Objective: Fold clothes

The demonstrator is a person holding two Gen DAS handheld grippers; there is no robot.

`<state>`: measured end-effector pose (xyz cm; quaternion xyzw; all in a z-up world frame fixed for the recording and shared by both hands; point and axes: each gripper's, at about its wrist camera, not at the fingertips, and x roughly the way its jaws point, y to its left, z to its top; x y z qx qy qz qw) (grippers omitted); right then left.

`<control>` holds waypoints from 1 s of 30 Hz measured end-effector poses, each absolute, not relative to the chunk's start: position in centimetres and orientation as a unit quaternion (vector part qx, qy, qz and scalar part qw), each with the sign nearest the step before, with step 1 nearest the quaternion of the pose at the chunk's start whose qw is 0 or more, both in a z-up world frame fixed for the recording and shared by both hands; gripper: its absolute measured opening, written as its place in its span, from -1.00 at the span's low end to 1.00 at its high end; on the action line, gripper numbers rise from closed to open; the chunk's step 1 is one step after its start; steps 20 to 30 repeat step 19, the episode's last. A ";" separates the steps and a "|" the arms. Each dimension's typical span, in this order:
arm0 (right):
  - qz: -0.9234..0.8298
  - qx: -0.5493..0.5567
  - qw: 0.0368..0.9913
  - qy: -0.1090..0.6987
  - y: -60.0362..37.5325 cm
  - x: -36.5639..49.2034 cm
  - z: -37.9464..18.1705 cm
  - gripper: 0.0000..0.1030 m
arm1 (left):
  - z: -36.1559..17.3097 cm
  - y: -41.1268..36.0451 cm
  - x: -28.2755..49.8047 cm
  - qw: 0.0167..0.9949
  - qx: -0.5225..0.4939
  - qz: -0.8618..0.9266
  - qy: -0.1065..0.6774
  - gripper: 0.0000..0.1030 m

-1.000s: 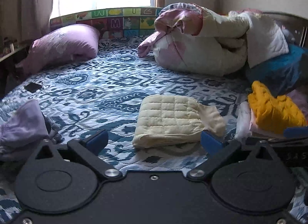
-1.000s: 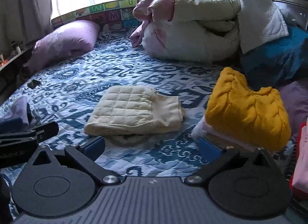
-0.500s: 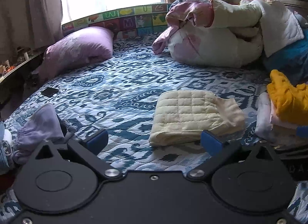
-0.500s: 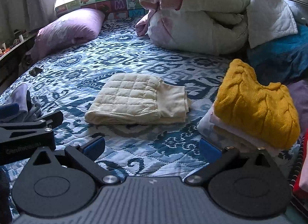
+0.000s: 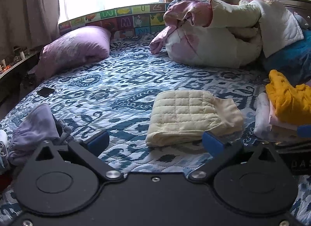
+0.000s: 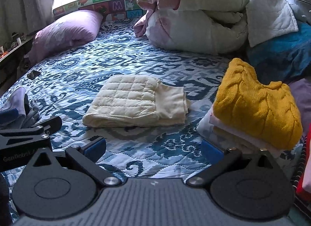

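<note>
On the bedspread (image 5: 120, 90), folded cream garment (image 5: 186, 115); both tools (image 5: 155, 143) (image 6: 153, 149) spread apart, empty.

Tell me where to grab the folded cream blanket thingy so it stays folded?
Probably pinch the cream quilted garment along its thick rounded folded edge nearest the cameras, coming in low from the near side. That edge bundles all layers, while the thinner loose layers on its right could slip apart. Both grippers, left and right, are open.

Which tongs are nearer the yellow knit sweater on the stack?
Right. The right tongs sit open just below the yellow knit sweater, one finger beside its stack. The left tongs, also open, are further left, in front of the cream folded garment.
</note>
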<state>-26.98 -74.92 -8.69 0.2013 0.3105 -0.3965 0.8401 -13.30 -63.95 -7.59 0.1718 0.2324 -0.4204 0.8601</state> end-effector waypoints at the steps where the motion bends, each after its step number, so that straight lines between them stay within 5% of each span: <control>1: -0.396 0.200 0.840 0.311 -74.9 -26.9 -8.7 0.99 | -7.6 -64.0 -13.3 0.860 0.171 -0.420 0.233 0.99; 30: -0.387 0.199 0.845 0.311 -74.7 -26.8 -8.7 0.99 | -7.3 -63.5 -13.3 0.864 0.159 -0.420 0.226 0.97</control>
